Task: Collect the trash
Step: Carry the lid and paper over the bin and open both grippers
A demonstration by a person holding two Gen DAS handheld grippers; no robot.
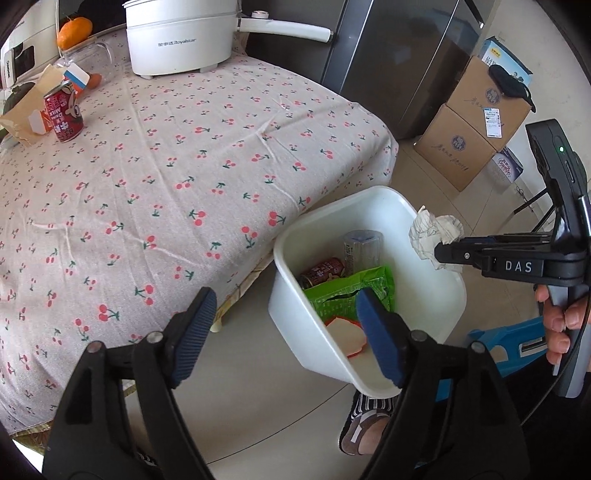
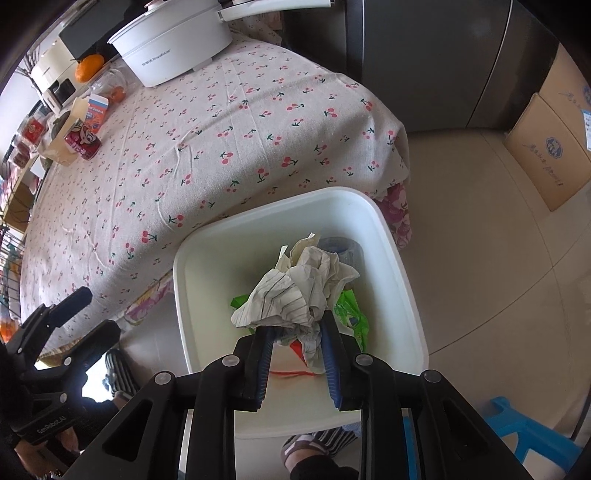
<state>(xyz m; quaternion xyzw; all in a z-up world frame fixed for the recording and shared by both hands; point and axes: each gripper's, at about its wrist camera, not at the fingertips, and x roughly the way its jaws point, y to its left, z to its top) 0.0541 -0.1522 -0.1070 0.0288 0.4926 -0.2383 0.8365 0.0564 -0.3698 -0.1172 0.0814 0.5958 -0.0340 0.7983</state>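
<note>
My right gripper (image 2: 297, 328) is shut on a crumpled ball of lined paper (image 2: 295, 291) and holds it over the white bin (image 2: 192, 295); it shows from the side in the left wrist view (image 1: 443, 254) with the paper (image 1: 434, 232) above the bin's right rim. The white bin (image 1: 436, 295) stands on the floor by the table's edge. It holds a red can (image 1: 321, 273), a clear bottle (image 1: 360, 249) and a green wrapper (image 1: 351, 291). My left gripper (image 1: 286, 328) is open and empty, low beside the bin's near corner. A red can (image 1: 64, 116) stands on the table at the far left.
The table wears a cherry-print cloth (image 1: 184, 166). At its back are a white electric pot (image 1: 181, 35), an orange (image 1: 74, 31), a glass jar (image 1: 86, 61) and cartons (image 1: 29, 110). Cardboard boxes (image 1: 469, 122) stand by a dark cabinet (image 1: 399, 59). A blue stool (image 2: 517, 428) is at right.
</note>
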